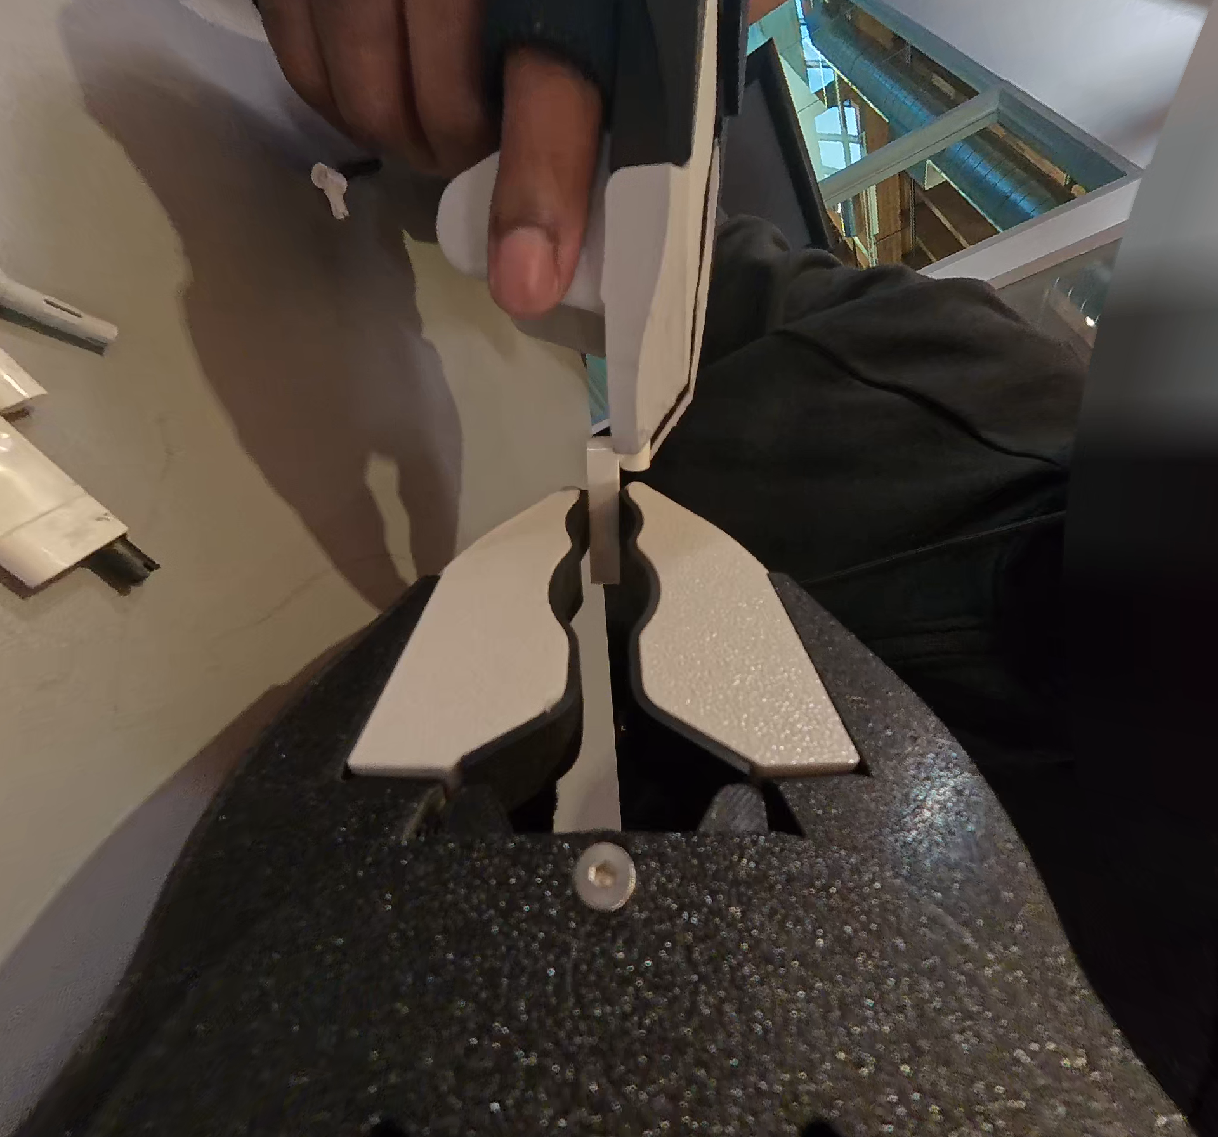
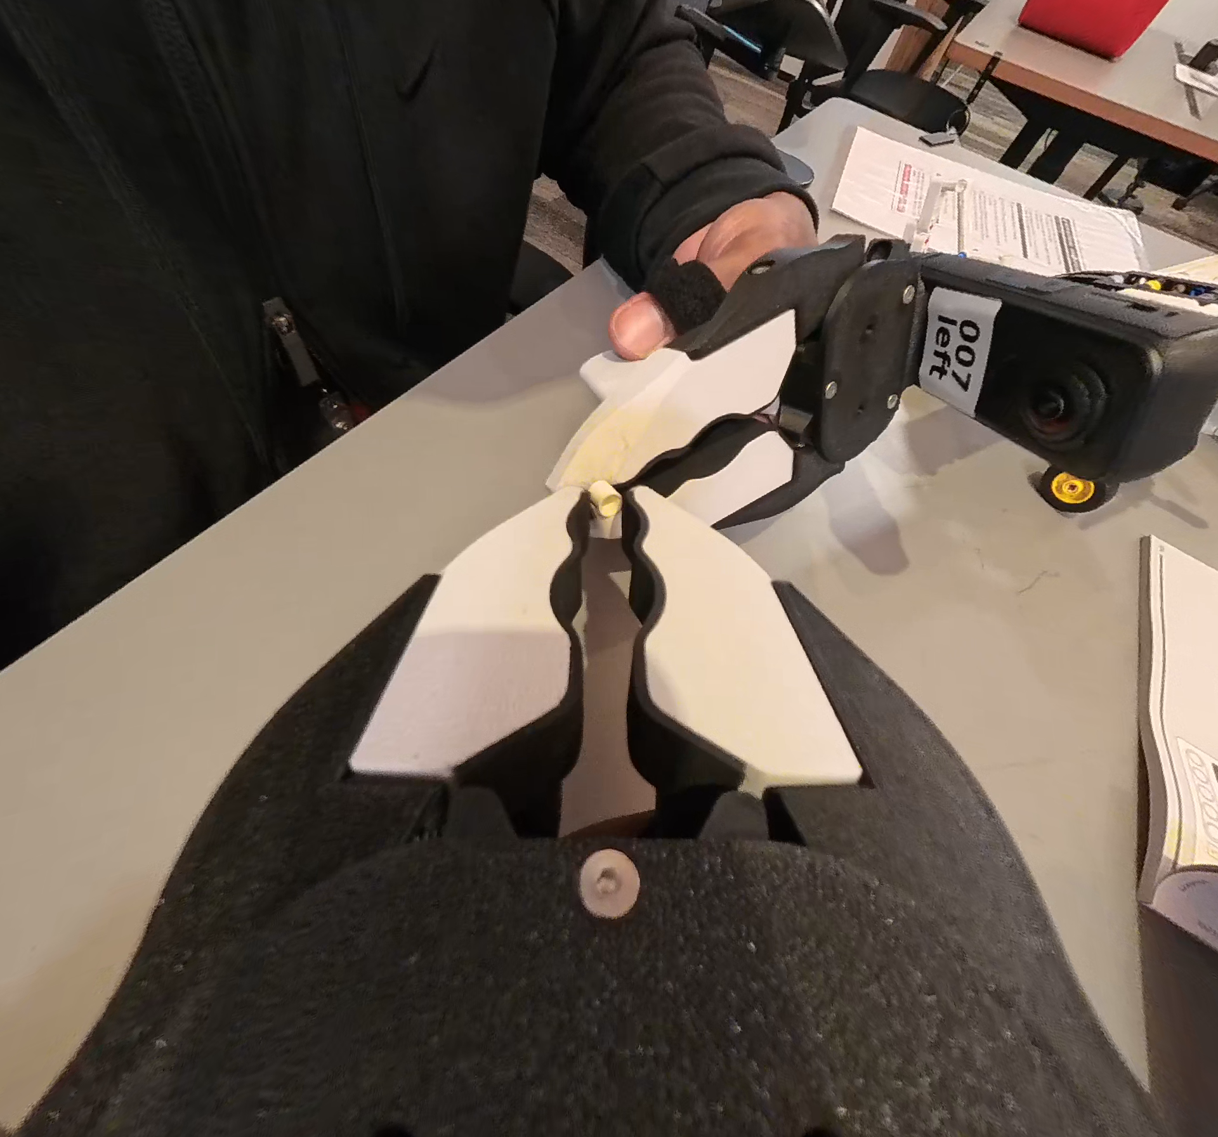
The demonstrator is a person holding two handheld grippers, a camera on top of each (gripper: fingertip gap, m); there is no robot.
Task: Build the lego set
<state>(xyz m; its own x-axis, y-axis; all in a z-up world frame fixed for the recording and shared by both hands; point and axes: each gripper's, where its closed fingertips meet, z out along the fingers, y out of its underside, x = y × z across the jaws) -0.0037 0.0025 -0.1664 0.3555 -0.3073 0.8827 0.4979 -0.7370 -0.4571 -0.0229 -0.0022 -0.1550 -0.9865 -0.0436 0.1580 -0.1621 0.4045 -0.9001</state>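
I am holding my left gripper [image 1: 603, 499] clenched on a flat grey strip [image 1: 605, 532], a thin metal-looking bar standing on edge between the two white fingers, with both pads pressing on its sides near the tips. My right gripper [image 2: 603, 502] is coming in from above in the left wrist view, and its tips are pinching a small white tube piece [image 2: 605, 500], a short hollow plastic sleeve, cream in colour. That piece is sitting right at the top end of the strip, touching it, and the two grippers are meeting tip to tip over the grey table [image 2: 263, 578]. My thumb [image 1: 540, 196] is pressing on the white trigger of the right gripper. Off to the side on the table, well apart from the grippers, white packets [image 1: 46, 512] and a grey bar [image 1: 59, 321] are lying, with a small white plastic clip [image 1: 333, 186] near them. Printed sheets [image 2: 975, 209] and a booklet [image 2: 1180, 743] are lying on the far part of the table, beside a small yellow wheel [image 2: 1071, 487].
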